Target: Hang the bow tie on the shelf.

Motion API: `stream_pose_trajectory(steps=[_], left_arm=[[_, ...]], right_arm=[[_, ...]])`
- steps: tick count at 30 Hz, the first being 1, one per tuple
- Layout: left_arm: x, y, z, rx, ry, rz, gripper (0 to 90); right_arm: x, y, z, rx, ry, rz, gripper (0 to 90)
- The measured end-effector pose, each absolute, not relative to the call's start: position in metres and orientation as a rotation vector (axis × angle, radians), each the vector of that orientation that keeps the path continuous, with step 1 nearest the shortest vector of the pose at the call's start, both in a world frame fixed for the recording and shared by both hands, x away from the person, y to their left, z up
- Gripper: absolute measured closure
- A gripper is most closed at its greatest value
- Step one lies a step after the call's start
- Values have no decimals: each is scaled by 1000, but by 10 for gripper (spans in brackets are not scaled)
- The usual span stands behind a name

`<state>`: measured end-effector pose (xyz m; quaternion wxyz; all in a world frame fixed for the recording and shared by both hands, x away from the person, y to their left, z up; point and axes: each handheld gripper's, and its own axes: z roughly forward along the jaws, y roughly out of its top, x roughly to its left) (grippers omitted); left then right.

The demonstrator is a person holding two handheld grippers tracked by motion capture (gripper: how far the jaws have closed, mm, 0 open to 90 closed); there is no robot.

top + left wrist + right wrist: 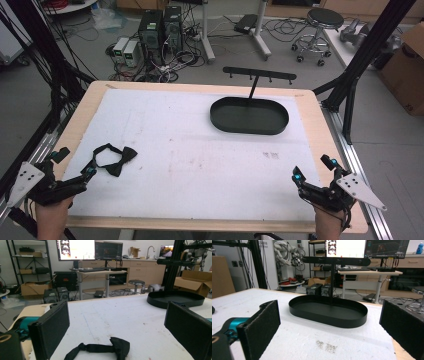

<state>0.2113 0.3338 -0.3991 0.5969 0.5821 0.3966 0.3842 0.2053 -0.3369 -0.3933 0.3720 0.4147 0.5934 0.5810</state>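
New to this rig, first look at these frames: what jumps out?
The black oval tray with its T-shaped hook stand, toward the far right of the white-covered table. Then the black fabric bow tie lying near left, just ahead of the open left gripper. The right gripper, also open, is near right.

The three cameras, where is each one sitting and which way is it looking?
High view: above the near table edge, looking forward and down; both forearms, left gripper and right gripper show.
Left gripper view: rides the left gripper, looking along its open jaws at the bow tie.
Right gripper view: rides the right gripper, open jaws facing the black tray.
Shared: all three show the tray with its hook stand.
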Motion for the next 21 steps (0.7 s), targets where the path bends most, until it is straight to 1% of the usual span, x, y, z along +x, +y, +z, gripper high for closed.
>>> stream_pose_trajectory(steps=[10,13,17,21], left_arm=[[213,334,-398,1362,918,879,65],[216,332,-398,1398,912,859,66],[221,330,-399,1454,915,829,104],[227,328,-402,1518,939,806,109]], right_arm=[[204,-339,-393,1066,1514,1495,21],[204,-339,-393,1071,1513,1496,21],[203,-340,-393,1066,1512,1495,21],[203,-340,-393,1068,1513,1497,22]])
